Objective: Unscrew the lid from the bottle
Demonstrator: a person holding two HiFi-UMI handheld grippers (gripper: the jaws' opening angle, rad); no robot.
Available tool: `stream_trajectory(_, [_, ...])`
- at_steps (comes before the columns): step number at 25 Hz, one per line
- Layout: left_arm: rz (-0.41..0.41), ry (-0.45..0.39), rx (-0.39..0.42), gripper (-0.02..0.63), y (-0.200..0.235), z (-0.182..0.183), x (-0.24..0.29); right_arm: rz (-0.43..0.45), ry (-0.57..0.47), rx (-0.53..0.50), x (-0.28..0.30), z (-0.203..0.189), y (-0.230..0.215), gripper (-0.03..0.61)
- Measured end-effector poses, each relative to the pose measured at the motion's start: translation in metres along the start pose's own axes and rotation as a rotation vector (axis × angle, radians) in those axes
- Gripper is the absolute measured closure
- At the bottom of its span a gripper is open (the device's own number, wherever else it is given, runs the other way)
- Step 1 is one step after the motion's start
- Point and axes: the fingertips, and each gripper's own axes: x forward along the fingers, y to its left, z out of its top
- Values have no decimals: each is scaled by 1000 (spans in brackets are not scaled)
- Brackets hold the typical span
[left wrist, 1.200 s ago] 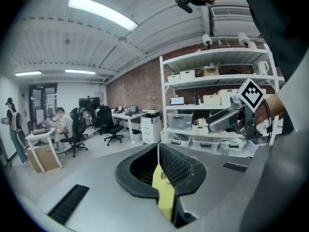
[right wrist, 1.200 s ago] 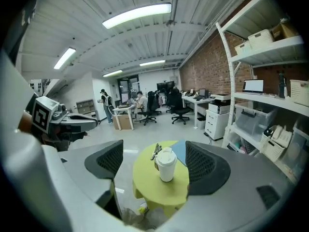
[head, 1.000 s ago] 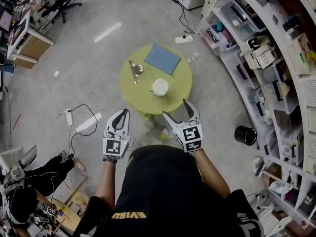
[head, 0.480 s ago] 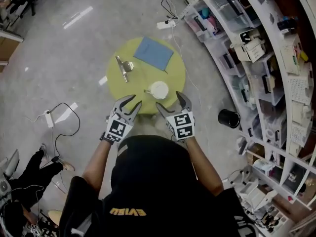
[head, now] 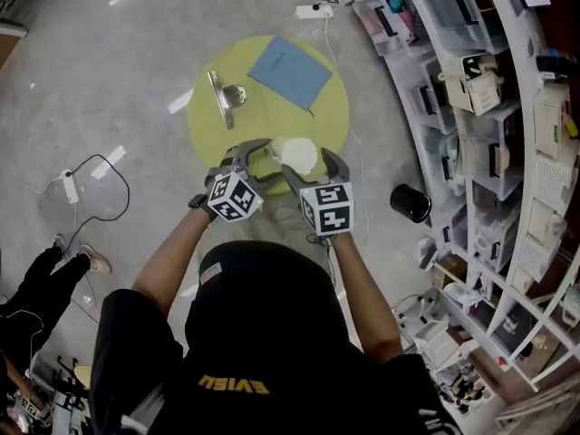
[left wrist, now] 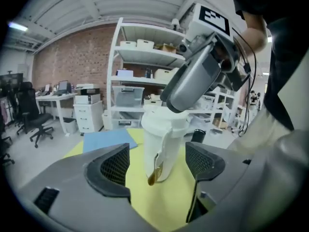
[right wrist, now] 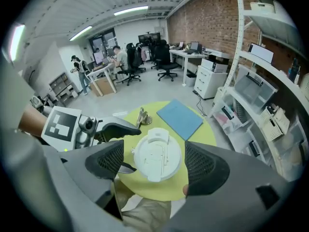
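Head view: white shelving (head: 471, 107) runs right of both grippers. A round yellow-green table (head: 204, 125) lies ahead, with a blue sheet (head: 290, 71) at its far side and a metal clip (head: 225, 98) ahead-left of the left gripper (head: 261, 163). Shirt print is unreadable. The white bottle (left wrist: 161, 144) stands upright between the left gripper's wide-apart jaws, untouched. The right gripper (head: 314, 165) hangs above, jaws spread around the lid (right wrist: 157, 153) with gaps either side.

White lidded bottle (left wrist: 161, 146) upright on table.
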Motion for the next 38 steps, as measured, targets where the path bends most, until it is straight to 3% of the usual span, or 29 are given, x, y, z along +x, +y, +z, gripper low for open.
stream_trajectory(6, [-66,15,127,219,-8,-7,41,-21,102,7,15,-15,-5,207])
stream_trajectory(11, [-98,-13,240,229,-13,-9,62,13,133,14,20,-15,-5,235])
stream_trajectory(16, [-106,-96,224,242,-12,-9,63,39,166,-10,21,-16,-6,239])
stream_trajectory(30, [-157,-119,201,247,-13,-10,60,95,266,-152,19,-19,-3,253])
stream_trajectory(32, [-167,-118,200,249,-14,-10,60,101,284,-217,19,-19,-1,253])
stream_trajectory(35, [-189,-113,210,249,-15,-10,60,111,325,-431,18,-17,5,253])
stream_trajectory(38, [-211,-109,215,249,-16,-12,60,168,366,-572,18,-21,9,253])
